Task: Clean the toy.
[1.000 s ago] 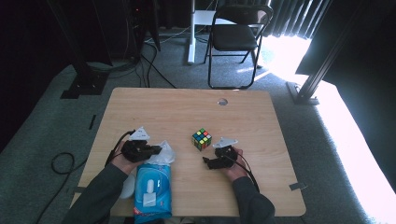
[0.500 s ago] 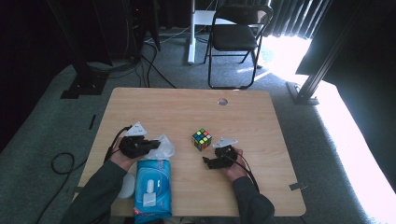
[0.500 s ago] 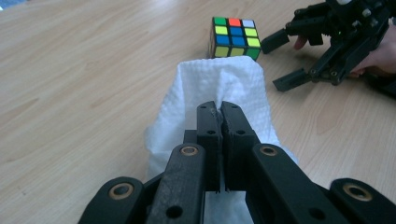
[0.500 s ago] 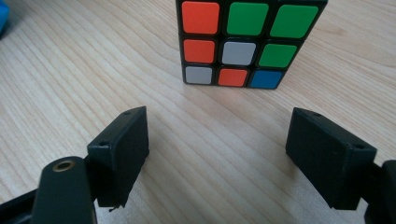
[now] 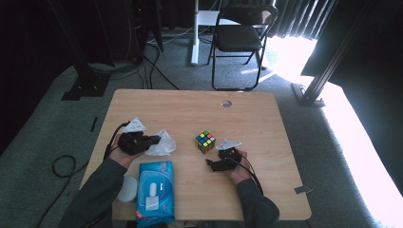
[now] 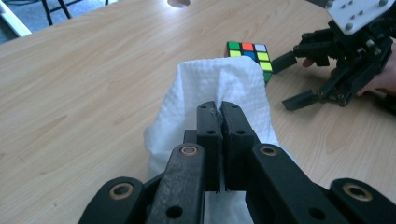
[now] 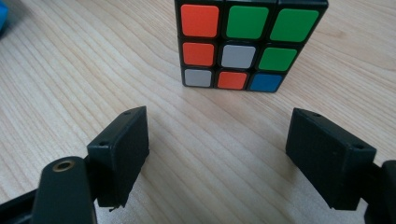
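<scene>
Left gripper view: left gripper (image 6: 219,109) is clamping the crumpled white paper wipe (image 6: 224,88), now drawn nearer the multicoloured plastic puzzle cube (image 7: 250,44) ahead of the right gripper's (image 7: 217,144) spread fingers.

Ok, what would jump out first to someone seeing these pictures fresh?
Probably the bright puzzle cube near the middle of the wooden table, right in front of the open right gripper. Next, the white wipe pinched in the shut left gripper, with a blue wipes pack at the near edge.
</scene>
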`<action>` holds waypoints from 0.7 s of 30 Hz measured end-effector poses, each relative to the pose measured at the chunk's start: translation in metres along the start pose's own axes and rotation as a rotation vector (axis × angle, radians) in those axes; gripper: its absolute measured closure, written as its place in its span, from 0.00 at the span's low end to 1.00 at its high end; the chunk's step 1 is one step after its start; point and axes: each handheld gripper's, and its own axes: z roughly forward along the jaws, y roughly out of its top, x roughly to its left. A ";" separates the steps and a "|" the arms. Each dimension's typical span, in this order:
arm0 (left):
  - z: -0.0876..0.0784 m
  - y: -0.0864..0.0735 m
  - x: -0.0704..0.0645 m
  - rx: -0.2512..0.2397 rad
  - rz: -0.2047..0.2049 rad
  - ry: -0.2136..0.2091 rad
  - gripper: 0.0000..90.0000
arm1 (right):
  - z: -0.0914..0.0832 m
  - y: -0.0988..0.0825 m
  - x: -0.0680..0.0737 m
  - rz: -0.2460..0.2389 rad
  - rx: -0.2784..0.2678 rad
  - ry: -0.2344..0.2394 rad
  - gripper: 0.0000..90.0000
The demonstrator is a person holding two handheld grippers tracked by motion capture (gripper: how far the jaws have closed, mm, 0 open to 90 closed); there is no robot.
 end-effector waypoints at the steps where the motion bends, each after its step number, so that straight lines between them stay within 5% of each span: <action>1: 0.000 0.000 0.000 0.000 0.000 0.000 0.97 | 0.000 0.000 0.000 0.000 0.000 0.000 0.23; 21: -0.001 0.009 0.018 -0.044 -0.047 0.012 0.97 | 0.005 0.012 0.004 0.033 -0.044 -0.027 0.18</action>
